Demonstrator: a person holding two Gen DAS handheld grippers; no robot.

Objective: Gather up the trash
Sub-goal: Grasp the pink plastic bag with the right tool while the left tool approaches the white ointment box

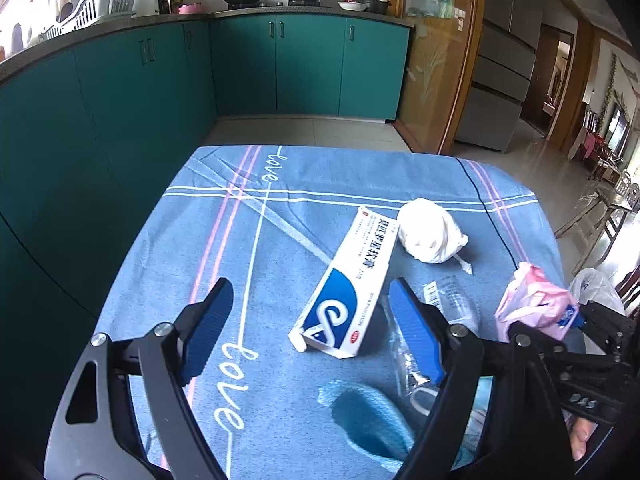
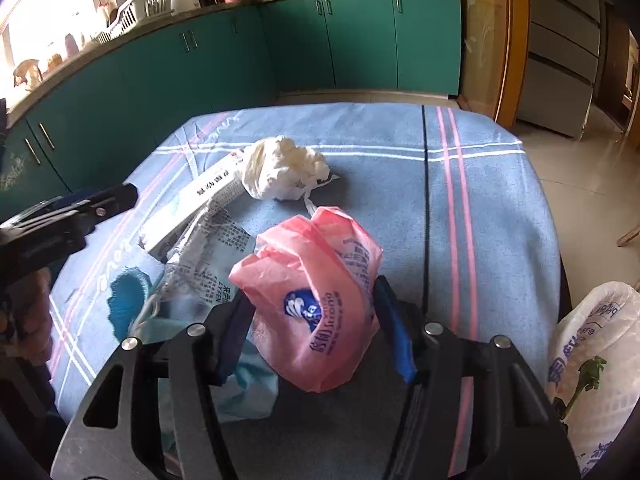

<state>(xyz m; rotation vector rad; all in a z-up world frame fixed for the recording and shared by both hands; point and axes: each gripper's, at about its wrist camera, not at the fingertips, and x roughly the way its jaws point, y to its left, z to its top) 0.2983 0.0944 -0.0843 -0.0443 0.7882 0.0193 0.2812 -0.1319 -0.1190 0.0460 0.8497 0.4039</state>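
Observation:
My right gripper (image 2: 312, 316) is shut on a crumpled pink tissue wrapper (image 2: 316, 292), held just above the blue tablecloth (image 2: 500, 208); the wrapper also shows in the left wrist view (image 1: 536, 304). My left gripper (image 1: 310, 300) is open and empty, low over the table, with a white and blue medicine box (image 1: 344, 292) lying between and beyond its fingers. A crumpled white tissue ball (image 1: 430, 236) lies past the box, also in the right wrist view (image 2: 280, 172). A clear plastic wrapper (image 2: 208, 256) and a blue face mask (image 1: 368, 416) lie near the front.
A white plastic bag (image 2: 596, 364) with a green stem in it hangs off the table's right edge. Teal kitchen cabinets (image 1: 248, 64) stand behind and to the left. A wooden glass door (image 1: 440, 60) and a grey fridge (image 1: 504, 60) are at the right.

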